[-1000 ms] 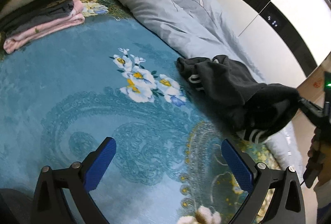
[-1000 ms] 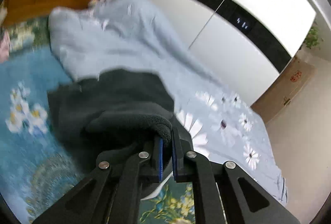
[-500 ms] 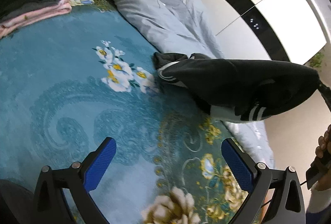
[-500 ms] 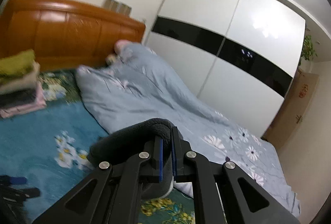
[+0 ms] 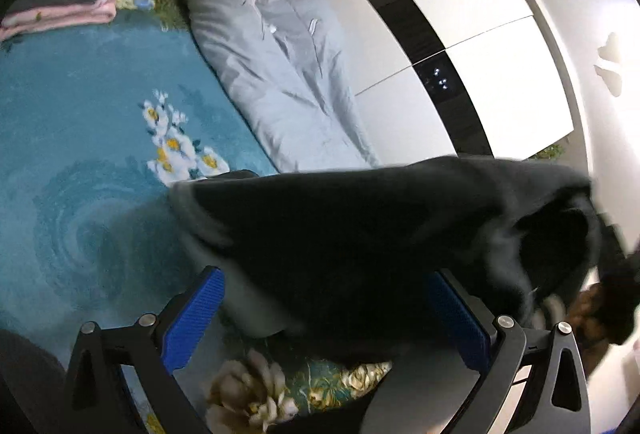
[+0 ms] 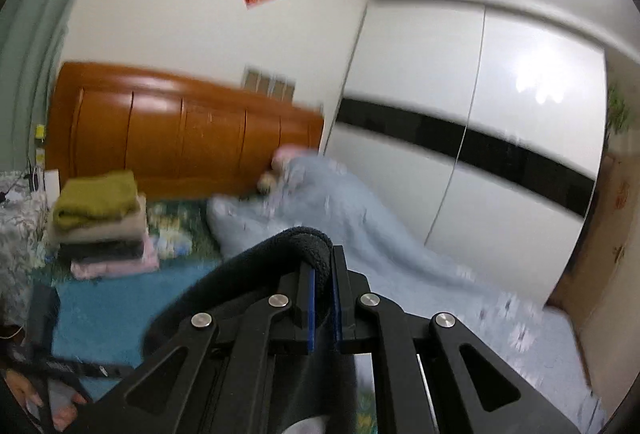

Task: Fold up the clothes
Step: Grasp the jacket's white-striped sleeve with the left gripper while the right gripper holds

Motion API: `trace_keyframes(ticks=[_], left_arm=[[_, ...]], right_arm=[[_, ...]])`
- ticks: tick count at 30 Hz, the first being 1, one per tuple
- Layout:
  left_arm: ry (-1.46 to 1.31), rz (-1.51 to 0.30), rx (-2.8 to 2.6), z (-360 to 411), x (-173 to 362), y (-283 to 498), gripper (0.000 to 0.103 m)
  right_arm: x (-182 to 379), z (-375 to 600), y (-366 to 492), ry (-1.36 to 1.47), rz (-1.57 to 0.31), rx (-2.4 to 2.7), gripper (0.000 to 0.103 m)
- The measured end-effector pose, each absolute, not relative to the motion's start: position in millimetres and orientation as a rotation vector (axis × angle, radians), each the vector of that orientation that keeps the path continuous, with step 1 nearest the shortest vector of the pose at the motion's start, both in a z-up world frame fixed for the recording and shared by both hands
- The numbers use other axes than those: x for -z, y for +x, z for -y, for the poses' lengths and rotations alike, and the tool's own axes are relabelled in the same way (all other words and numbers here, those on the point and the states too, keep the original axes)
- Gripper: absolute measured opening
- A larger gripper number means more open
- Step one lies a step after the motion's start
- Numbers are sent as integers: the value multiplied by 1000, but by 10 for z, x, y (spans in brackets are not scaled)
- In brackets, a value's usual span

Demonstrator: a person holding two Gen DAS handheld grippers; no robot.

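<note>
Up close, the right gripper (image 6: 324, 308) is clamped on a thick rolled edge of the dark fleecy garment (image 5: 360, 234), which hangs limp and bulky above the blue floral bedspread (image 5: 80, 121); being soft, it is best taken at a hem or corner. The left gripper (image 5: 334, 318) stands wide and holds nothing, the cloth draped just ahead. Only the right wrist view shows the pinch and, farther off, the folded stack of green, beige, dark and pink clothes (image 6: 100, 222).
</note>
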State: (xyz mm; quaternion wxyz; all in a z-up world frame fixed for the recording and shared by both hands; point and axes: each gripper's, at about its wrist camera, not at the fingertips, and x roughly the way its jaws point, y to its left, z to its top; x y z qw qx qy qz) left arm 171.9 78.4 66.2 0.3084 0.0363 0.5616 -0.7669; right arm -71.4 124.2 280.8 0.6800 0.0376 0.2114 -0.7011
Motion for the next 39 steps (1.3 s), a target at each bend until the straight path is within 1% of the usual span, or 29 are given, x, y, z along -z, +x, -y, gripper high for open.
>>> trace_keyframes(ticks=[2, 5, 7, 11, 13, 14, 15, 16, 17, 18, 19, 23, 27, 32, 35, 39], left_arm=[[120, -1518, 2017, -783, -607, 1704, 103], [203, -1594, 1953, -772, -384, 1614, 103], [255, -1637, 1917, -770, -251, 1542, 103], [331, -1702, 1853, -784, -33, 1425, 103], [348, -1714, 1830, -775, 32, 1392, 103], [352, -1718, 1819, -764, 59, 1382, 103], [356, -1722, 1809, -752, 86, 1375, 103], [355, -1728, 1795, -735, 112, 1383, 103], [354, -1733, 1782, -718, 138, 1391, 103], [352, -1741, 1769, -702, 163, 1400, 103], [344, -1759, 1752, -690, 186, 1418, 103], [306, -1831, 1698, -587, 245, 1441, 103], [258, -1927, 1587, -391, 334, 1453, 102], [253, -2043, 1401, -136, 480, 1438, 101], [255, -2106, 1296, -13, 572, 1412, 98], [315, -2229, 1088, 67, 829, 1343, 85]], right_arm=[[-2428, -1048, -840, 231, -553, 1536, 7], [-1709, -795, -1027, 396, -711, 1562, 7], [-1307, -707, -1218, 512, -769, 1581, 7], [-801, -702, -1746, 759, -764, 1639, 8], [-660, -743, -1988, 871, -717, 1643, 9], [-607, -771, -2104, 925, -685, 1639, 11], [-567, -804, -2215, 972, -648, 1635, 15], [-549, -861, -2301, 1000, -605, 1630, 29], [-550, -934, -2355, 1007, -568, 1627, 47], [-587, -977, -2393, 1001, -537, 1620, 53], [-628, -1022, -2423, 997, -511, 1612, 55], [-706, -1200, -2494, 1041, -476, 1571, 55], [-626, -1325, -2456, 1153, -369, 1449, 55], [-521, -1274, -2249, 1157, -393, 1413, 54], [-495, -1258, -2189, 1137, -436, 1415, 51], [-460, -1237, -2109, 1110, -493, 1419, 49]])
